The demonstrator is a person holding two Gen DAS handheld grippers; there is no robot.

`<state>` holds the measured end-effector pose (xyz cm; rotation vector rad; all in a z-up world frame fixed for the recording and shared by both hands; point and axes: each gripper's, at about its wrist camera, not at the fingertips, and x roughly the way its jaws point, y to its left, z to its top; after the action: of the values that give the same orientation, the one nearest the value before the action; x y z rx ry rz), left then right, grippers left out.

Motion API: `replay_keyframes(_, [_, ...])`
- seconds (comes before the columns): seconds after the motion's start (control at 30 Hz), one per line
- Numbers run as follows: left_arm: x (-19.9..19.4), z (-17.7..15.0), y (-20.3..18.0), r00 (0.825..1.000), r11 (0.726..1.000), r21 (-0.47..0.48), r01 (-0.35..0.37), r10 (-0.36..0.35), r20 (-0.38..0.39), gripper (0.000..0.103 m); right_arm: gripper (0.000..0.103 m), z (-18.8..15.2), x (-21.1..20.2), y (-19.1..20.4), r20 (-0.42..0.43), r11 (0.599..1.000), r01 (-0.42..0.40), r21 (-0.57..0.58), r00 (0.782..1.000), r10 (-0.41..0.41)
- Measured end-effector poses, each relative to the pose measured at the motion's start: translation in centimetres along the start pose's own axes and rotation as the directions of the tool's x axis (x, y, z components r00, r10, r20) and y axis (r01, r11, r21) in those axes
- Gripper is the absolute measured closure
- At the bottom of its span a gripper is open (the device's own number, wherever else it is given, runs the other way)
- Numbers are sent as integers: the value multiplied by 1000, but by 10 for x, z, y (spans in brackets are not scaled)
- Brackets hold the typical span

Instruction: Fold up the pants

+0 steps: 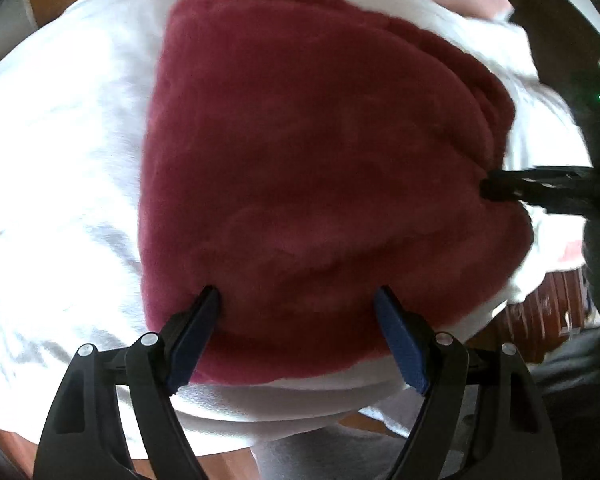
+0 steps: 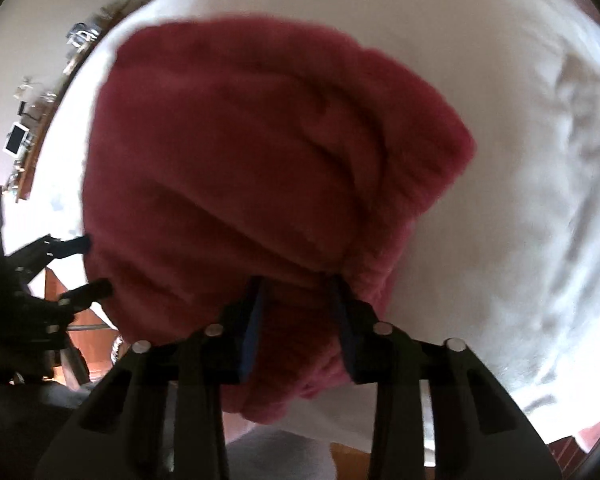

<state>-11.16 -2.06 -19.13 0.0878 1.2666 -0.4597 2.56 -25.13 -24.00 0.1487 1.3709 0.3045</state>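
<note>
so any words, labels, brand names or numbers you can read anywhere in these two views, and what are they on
None can be read.
Red fleece pants: no tag or print in view.
White sheet under them: plain.
Left gripper and right gripper: no markings visible.
Shelf clutter at the left edge of the right wrist view: a small white rectangle and other bits, too small and blurred to read.
</note>
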Motion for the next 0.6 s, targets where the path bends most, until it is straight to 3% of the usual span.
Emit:
replay_keyframes(0.13, [17, -7, -15, 1000, 996, 86, -22, 23, -9, 24, 72, -4, 10, 1, -15, 999, 32, -4, 999, -32])
replay_keyframes(0.3, [-2, -1, 2, 999, 998, 26, 48, -49, 12, 24, 71, 7, -6, 13, -45, 998, 56, -20, 997, -56])
replay_keyframes(0.43, [-28, 1, 25, 995, 997, -13, 72, -70, 77, 24, 65, 24, -51, 37, 15, 996, 35, -84, 999, -33])
replay_keyframes(0.5, [-37, 4, 36, 991, 996, -35, 81, -77, 106, 24, 51, 35, -68, 46, 57, 994, 24, -103, 998, -18])
replay_keyframes(0.6, [-35, 7, 45, 991, 995, -53, 90, -84, 109, 24, 48, 66, -83, 63, 129, 993, 0, -115, 992, 15])
